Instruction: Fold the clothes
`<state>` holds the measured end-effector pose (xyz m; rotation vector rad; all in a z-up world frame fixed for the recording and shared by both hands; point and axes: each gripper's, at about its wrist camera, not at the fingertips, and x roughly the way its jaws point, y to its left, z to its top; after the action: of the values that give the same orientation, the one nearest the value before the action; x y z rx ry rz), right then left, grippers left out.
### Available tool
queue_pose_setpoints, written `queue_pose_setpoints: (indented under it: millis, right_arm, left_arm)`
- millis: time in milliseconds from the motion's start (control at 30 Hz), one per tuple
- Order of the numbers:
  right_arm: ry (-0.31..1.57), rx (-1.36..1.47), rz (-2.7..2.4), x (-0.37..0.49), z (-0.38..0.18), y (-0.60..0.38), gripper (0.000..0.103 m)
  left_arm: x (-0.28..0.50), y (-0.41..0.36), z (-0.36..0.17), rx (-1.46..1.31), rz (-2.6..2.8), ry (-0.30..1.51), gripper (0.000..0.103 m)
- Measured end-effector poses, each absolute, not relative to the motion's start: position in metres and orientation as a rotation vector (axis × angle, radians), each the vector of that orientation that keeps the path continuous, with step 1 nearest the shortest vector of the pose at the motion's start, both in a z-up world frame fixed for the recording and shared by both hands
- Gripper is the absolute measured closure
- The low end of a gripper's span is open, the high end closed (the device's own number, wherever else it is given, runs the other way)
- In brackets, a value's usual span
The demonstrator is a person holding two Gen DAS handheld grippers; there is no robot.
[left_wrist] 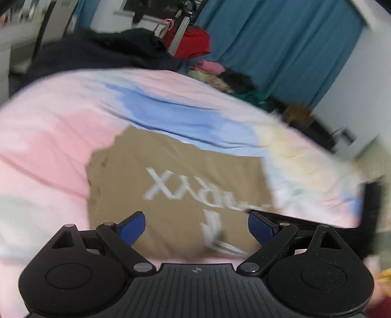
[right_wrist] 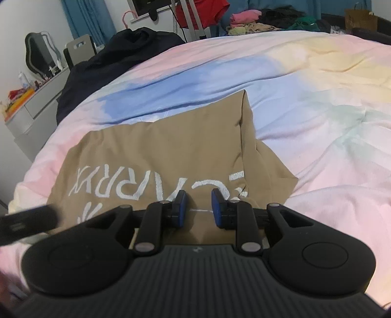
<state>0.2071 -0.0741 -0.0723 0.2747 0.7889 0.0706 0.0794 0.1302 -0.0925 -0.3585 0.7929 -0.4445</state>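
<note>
The tan shirt (right_wrist: 156, 156) lies on the pastel duvet (right_wrist: 317, 102) already folded into a compact block with a side flap doubled over, both the left gripper (left_wrist: 196, 228) and right gripper (right_wrist: 199, 208) hovering released, while a heap of clothes (right_wrist: 268, 20) waits beyond.

The left gripper (left_wrist: 196, 227) has its 2 blue-padded fingers (left_wrist: 132, 227) spread wide apart, with nothing between them; its view is blurred. The right gripper (right_wrist: 199, 208) has its 2 fingers (right_wrist: 180, 208) drawn closer, a narrow gap left between the pads, nothing clamped. Both point forward and slightly down.
</note>
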Motion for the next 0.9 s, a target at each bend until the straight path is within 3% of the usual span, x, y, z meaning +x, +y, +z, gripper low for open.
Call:
queue_pose_setpoints:
  millis: [300, 567, 667, 733, 800, 900]
  right_arm:
    - [0.79, 0.256, 0.064, 0.207, -0.072, -0.071, 0.079]
    - [0.792, 0.252, 0.048, 0.208, -0.072, -0.071, 0.079]
    - [0.794, 0.268, 0.046, 0.208, -0.072, -0.073, 0.079]
    - [0.795, 0.271, 0.047, 0.208, -0.072, -0.074, 0.078]
    - [0.795, 0.264, 0.048, 0.208, -0.072, -0.072, 0.078]
    - [0.793, 0.266, 0.047, 0.208, -0.072, -0.072, 0.079]
  left_arm:
    - [0.11, 0.136, -0.155, -0.754, -0.431, 1.047, 0.013]
    - [0.113, 0.141, -0.136, -0.887, -0.557, 0.816, 0.013]
    - [0.118, 0.142, -0.147, -0.913, -0.519, 0.854, 0.013]
    - [0.123, 0.144, -0.158, -0.939, -0.471, 0.906, 0.021]
    - [0.128, 0.146, -0.169, -0.964, -0.421, 0.957, 0.04]
    - [0.132, 0.149, -0.177, -1.006, -0.382, 0.988, 0.043]
